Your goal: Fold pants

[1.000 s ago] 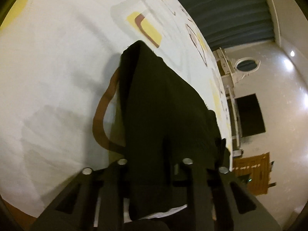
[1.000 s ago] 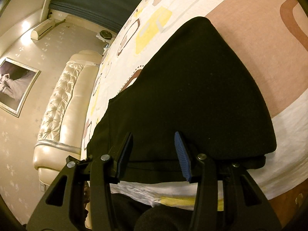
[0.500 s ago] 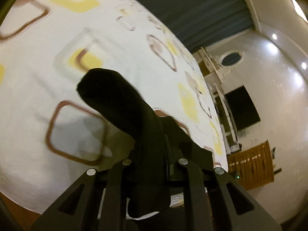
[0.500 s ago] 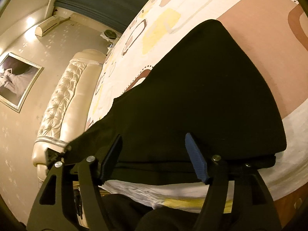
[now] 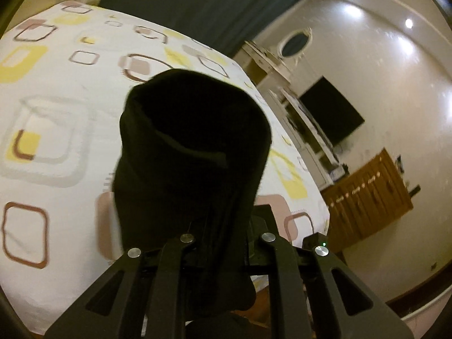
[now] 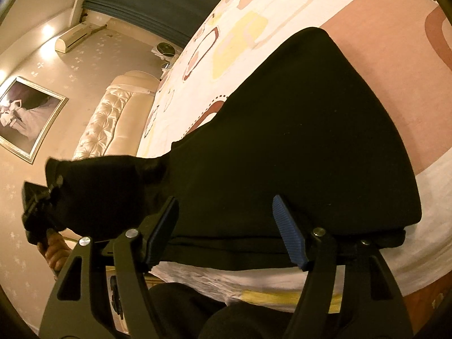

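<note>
Hand-held gripper, left (image 5: 223, 234): clamped on lifted end of black cloth pants (image 6: 296, 141).
Hand-held gripper, right (image 6: 226, 231): wide, empty, above the pants.
Progress: partly folded; lifted end not yet laid.

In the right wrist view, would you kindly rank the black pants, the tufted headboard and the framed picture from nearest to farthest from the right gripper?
1. Black pants: on the bed, just ahead of the open right gripper.
2. Tufted headboard: farther off, upper left.
3. Framed picture: farthest, on the wall at far left.
</note>
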A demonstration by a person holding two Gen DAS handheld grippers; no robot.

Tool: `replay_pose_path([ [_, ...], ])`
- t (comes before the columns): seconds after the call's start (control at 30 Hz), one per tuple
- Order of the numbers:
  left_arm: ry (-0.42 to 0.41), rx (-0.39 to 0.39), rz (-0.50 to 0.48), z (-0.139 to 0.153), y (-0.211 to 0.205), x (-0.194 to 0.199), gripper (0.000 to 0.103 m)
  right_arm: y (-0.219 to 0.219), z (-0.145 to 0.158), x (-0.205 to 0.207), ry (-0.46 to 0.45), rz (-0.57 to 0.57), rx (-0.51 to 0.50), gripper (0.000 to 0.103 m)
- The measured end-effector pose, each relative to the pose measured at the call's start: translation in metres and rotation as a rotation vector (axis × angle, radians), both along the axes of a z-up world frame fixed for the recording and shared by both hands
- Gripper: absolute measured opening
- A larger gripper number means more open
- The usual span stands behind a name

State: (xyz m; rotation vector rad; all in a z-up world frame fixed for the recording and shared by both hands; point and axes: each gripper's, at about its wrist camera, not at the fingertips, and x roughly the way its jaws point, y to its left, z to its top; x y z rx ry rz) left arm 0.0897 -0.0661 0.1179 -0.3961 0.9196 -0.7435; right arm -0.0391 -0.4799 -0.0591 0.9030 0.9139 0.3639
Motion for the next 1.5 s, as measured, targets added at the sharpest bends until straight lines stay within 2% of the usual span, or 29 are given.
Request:
replay_pose_path([
  [0.3, -0.011, 0.131, -0.098, -0.023, -0.098, -0.010, 0.014, 0.001, 0.000, -0.001, -0.002, -0.002, 0.007, 0.069],
  [0.57, -0.004, 0.250, -0.151, -0.058, -0.162, -0.020, 0.014, 0.002, 0.000, -0.001, -0.005, -0.003, 0.012, 0.069],
  [0.8, 0.004, 0.313, -0.160, -0.077, -0.191, -0.023, 0.014, -0.002, -0.002, -0.001, -0.007, -0.003, 0.031, 0.069],
  [1.0, -0.005, 0.361, -0.160, -0.082, -0.206, -0.020, 0.014, -0.003, -0.004, -0.001, -0.014, 0.000, 0.046, 0.069],
  [1.5, -0.024, 0.437, -0.161, -0.095, -0.221, -0.022, 0.014, -0.008, -0.009, -0.002, -0.038, 0.000, 0.100, 0.069],
])
